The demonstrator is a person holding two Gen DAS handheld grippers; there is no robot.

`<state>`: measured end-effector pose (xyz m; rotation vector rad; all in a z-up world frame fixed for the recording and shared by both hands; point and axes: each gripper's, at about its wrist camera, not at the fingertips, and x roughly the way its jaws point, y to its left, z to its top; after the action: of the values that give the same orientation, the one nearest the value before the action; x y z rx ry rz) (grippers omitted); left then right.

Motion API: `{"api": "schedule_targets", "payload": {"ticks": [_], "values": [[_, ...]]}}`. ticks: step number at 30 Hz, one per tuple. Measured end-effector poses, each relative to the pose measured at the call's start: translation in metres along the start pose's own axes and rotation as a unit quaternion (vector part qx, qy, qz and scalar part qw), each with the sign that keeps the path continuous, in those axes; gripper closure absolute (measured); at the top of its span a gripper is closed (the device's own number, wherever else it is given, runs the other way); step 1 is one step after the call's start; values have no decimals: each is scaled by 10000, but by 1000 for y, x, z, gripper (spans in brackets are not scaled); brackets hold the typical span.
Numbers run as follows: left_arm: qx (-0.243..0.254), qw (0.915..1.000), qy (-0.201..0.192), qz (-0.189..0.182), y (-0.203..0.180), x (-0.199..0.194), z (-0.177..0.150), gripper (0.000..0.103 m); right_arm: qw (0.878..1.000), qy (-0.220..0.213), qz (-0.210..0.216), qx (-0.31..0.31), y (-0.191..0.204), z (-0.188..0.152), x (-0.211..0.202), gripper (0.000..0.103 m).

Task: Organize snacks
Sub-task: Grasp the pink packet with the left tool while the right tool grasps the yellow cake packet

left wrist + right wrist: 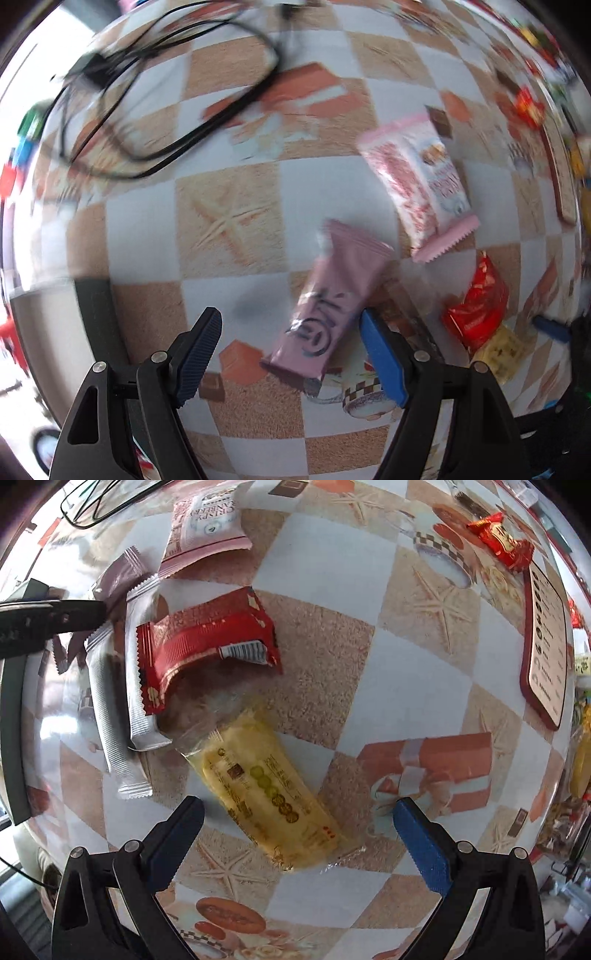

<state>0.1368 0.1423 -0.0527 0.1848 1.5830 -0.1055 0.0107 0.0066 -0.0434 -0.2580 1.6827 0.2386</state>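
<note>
My left gripper (291, 332) points down at the chequered tablecloth, open, with a mauve snack bar (334, 302) lying between its fingers, untouched. Beyond it lie a pink-and-white cranberry crisp pack (417, 184), a red wrapped snack (476, 306) and a yellow packet (498, 350). My right gripper (299, 816) is open above the yellow flat packet (269, 797), which lies diagonally between its fingers. Further off are the red packet (207, 646), two silver sachets (114, 709), the pink crisp pack (207, 520) and a small red candy (498, 539). The left gripper's finger (55, 620) enters at the left edge.
Black cables (155, 92) loop across the cloth at the far left. A red-rimmed menu card (546, 642) lies at the right. More snacks crowd the table's right edge (580, 760). A dark table rim (11, 738) runs along the left.
</note>
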Motion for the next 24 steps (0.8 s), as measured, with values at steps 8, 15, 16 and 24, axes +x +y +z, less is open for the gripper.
{"api": "schedule_targets", "payload": {"ticks": [8,15,16,24], "values": [[461,9989,65,35,-39,6,17,22,9998,165,8,-70,-8,-6,-4,0],[554,9982,149,-166,-49,0,-7,77,9998,82,-48,-168,2,-1,-5,16],[522,9984,172,-146,-50,-1,-10,78,9998,37,-61,-176,3,-2,-9,27],[506,9984,241,-56,-51,2,-85,78,9994,-54,208,274,2,-24,-14,65]]}}
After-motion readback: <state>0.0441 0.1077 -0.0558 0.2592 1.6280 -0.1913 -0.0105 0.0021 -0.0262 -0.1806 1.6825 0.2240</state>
